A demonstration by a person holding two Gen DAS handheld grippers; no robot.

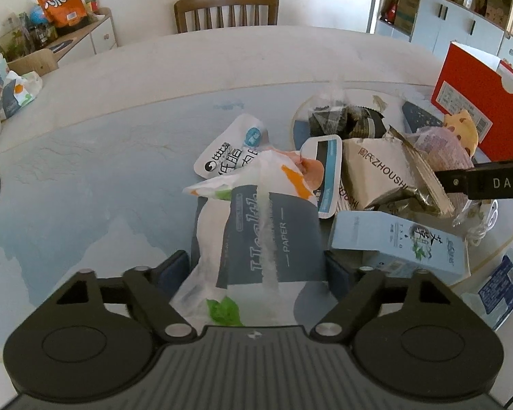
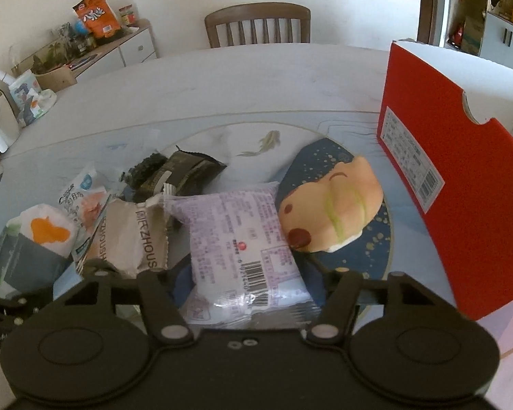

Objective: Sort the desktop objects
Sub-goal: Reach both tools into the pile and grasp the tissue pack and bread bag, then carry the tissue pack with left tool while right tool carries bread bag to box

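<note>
Two claws [image 1: 258, 266] [image 2: 248, 283] on packets [image 1: 256, 239] [image 2: 242, 239]

Lilac packet [image 2: 242, 249] seemingly between tool [image 2: 248, 282] fingers

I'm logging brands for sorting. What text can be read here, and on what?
"PAPER": tissue pack.
"ZHOUSHI": beige snack packet.
"DAS": right tool.
Orange bag, white pouch, blue carton: Chinese print, not reliably legible.
Red box label, lilac packet: too small.

Tissue pack [image 1: 256, 235] and lilac snack packet [image 2: 242, 249] (both flat) amid heaped snacks.
</note>
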